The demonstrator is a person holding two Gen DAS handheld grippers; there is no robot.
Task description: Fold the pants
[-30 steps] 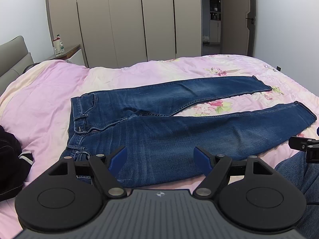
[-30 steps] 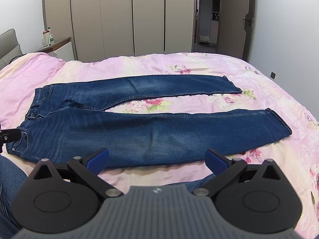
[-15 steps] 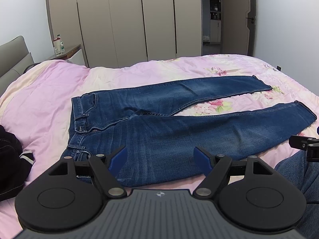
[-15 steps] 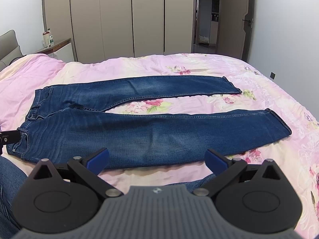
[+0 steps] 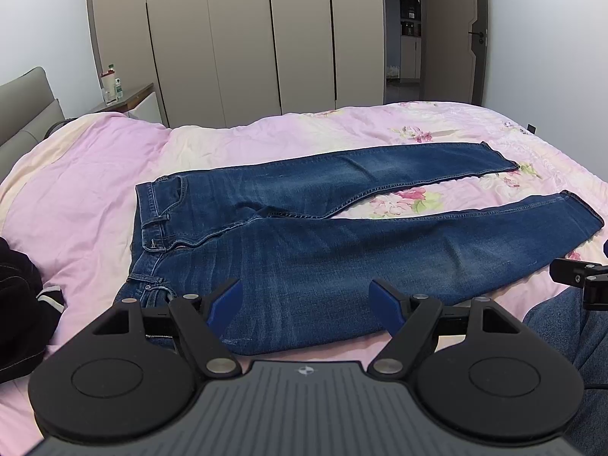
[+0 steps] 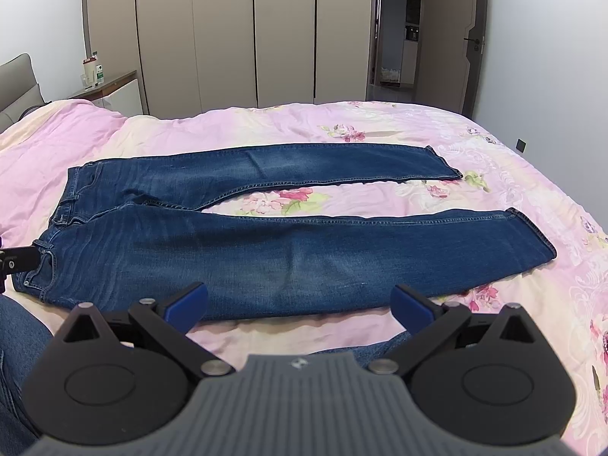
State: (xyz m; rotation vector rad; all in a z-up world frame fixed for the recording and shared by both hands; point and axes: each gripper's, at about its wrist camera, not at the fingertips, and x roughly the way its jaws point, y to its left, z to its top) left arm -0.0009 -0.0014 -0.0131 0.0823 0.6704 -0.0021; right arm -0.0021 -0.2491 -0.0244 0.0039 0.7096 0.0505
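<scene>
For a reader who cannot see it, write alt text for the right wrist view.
Blue jeans lie flat and unfolded on a pink floral bedspread, waistband left, legs spread apart toward the right. The open right gripper hovers at the near edge, holding nothing.

no readable text, only a small round emblem on each gripper housing

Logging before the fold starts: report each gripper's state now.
Left gripper: open, holding nothing, above the jeans.
Right gripper: open, holding nothing.

right hand-held gripper [image 6: 298, 302] raised slightly, tilted down
</scene>
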